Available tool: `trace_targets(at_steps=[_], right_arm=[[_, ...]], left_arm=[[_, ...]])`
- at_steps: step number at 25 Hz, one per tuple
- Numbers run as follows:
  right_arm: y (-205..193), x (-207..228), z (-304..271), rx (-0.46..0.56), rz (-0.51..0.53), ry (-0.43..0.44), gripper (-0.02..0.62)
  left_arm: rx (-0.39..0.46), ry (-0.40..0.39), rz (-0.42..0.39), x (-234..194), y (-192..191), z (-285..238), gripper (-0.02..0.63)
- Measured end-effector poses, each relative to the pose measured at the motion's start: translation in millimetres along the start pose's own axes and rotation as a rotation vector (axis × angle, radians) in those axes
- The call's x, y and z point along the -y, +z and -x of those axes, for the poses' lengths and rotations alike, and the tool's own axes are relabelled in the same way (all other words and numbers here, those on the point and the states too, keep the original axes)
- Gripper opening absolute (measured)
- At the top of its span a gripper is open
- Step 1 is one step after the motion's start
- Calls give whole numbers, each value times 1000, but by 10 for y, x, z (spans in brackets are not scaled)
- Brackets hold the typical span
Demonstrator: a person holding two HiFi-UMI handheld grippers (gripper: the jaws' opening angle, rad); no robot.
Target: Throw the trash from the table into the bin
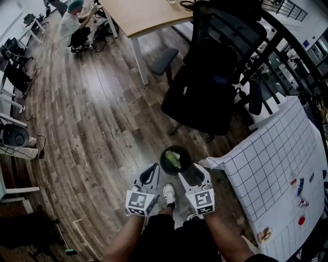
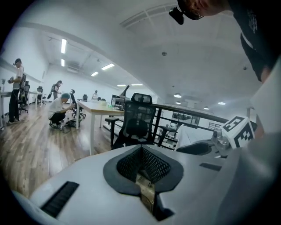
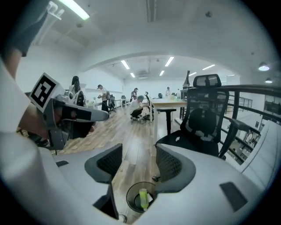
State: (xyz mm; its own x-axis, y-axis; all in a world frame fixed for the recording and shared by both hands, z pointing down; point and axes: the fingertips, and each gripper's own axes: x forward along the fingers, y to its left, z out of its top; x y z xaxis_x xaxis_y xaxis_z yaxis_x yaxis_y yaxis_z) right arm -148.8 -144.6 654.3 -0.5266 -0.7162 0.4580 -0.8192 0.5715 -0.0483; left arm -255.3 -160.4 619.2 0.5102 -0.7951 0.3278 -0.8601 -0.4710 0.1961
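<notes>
A round black bin [image 1: 163, 162] stands on the wood floor just ahead of both grippers, with a yellow-green bottle [image 1: 173, 159] lying in it. My right gripper [image 1: 190, 173] hangs over the bin's right side, jaws open and nothing between them. In the right gripper view the bin [image 3: 128, 200] and the bottle [image 3: 142, 197] show below the open right gripper [image 3: 138, 165]. My left gripper [image 1: 152, 172] is beside the bin's left edge; in its own view the left gripper [image 2: 142, 160] is shut, with nothing seen held. Small trash pieces [image 1: 300, 190] lie on the grid-cloth table [image 1: 266, 164] at the right.
A black office chair [image 1: 205, 87] stands close behind the bin, with a wooden desk [image 1: 143, 15] beyond it. A person crouches on the floor [image 1: 72, 25] at the far left. A dark railing [image 1: 287, 56] runs along the right. The holder's white shoe [image 1: 169, 193] is between the grippers.
</notes>
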Motion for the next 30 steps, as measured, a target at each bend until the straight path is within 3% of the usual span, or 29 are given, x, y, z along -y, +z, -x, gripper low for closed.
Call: trace_targets(at_steps=[7, 9, 15, 20, 26, 30], right_arm=[[759, 54, 564, 169, 26, -74, 58], [939, 85, 652, 222, 31, -78, 36], [1310, 113, 1004, 356, 55, -82, 22], [1371, 162, 1245, 357, 53, -108, 22], [1494, 310, 1537, 444, 54, -144, 23], [1478, 485, 1857, 428, 53, -186, 22]], left_arm=[[55, -34, -56, 228, 535, 193, 18], [78, -50, -83, 287, 685, 162, 18], [122, -99, -112, 686, 996, 198, 18], [132, -170, -158, 1089, 1120, 300, 18], [211, -183, -205, 1375, 1390, 386, 18], [253, -176, -210, 1619, 1506, 374, 18]])
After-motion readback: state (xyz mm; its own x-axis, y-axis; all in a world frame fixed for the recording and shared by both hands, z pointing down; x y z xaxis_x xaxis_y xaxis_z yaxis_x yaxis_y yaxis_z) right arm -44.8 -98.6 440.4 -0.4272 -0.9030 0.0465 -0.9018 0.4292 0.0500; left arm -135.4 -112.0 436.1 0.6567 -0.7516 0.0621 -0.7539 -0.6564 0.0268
